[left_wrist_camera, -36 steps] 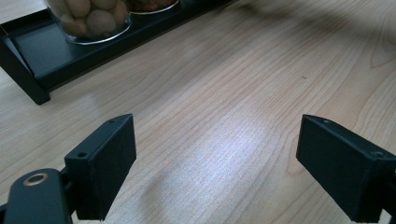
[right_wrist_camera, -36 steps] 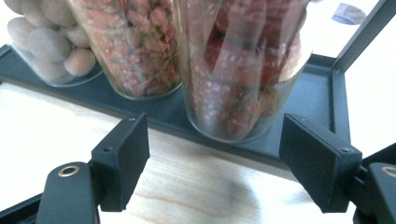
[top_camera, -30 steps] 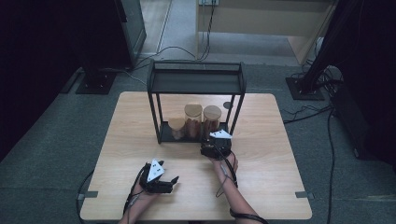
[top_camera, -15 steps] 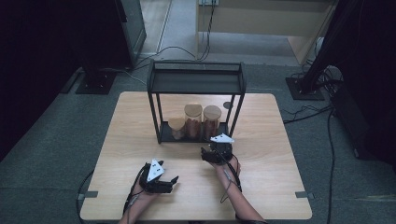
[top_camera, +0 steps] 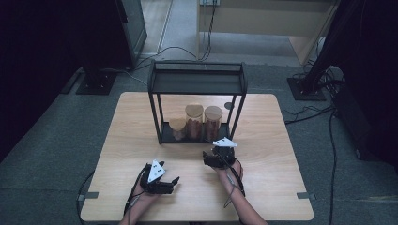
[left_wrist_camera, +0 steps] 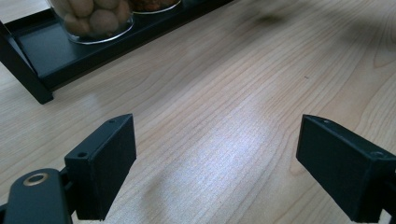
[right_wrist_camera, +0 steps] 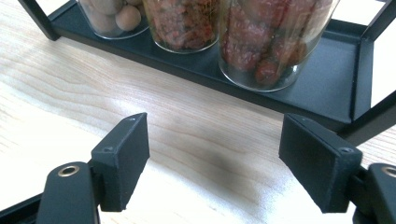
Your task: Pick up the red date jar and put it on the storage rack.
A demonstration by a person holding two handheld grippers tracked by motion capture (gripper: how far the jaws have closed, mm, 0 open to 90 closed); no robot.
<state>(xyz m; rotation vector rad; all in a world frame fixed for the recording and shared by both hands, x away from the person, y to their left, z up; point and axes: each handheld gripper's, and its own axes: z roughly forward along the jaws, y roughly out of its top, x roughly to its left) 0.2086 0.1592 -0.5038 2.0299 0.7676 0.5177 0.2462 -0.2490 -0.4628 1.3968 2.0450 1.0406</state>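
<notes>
A black two-shelf rack [top_camera: 197, 82] stands at the table's middle with three cork-lidded glass jars on its lower shelf [right_wrist_camera: 322, 93]. The short jar [top_camera: 177, 127] holds round nuts [right_wrist_camera: 112, 16]. The tall middle jar [top_camera: 194, 121] holds reddish-brown bits [right_wrist_camera: 184, 23], and the right jar [top_camera: 212, 123] holds dark red dried fruit [right_wrist_camera: 268, 42]. My right gripper [right_wrist_camera: 212, 140] hovers just in front of the rack [top_camera: 215, 154], open and empty, facing the middle and right jars. My left gripper [left_wrist_camera: 215, 140] rests open and empty near the table's front [top_camera: 172, 183], over bare wood.
The wooden table [top_camera: 272, 140] has free surface to the left and right of the rack and along its front. Beyond it, cables [top_camera: 309, 117] and black stands [top_camera: 96, 79] sit on the grey floor. The rack's left foot [left_wrist_camera: 28, 79] lies ahead of my left gripper.
My right gripper has drawn back a little from the rack toward the person. The left gripper and the jars have stayed put.
</notes>
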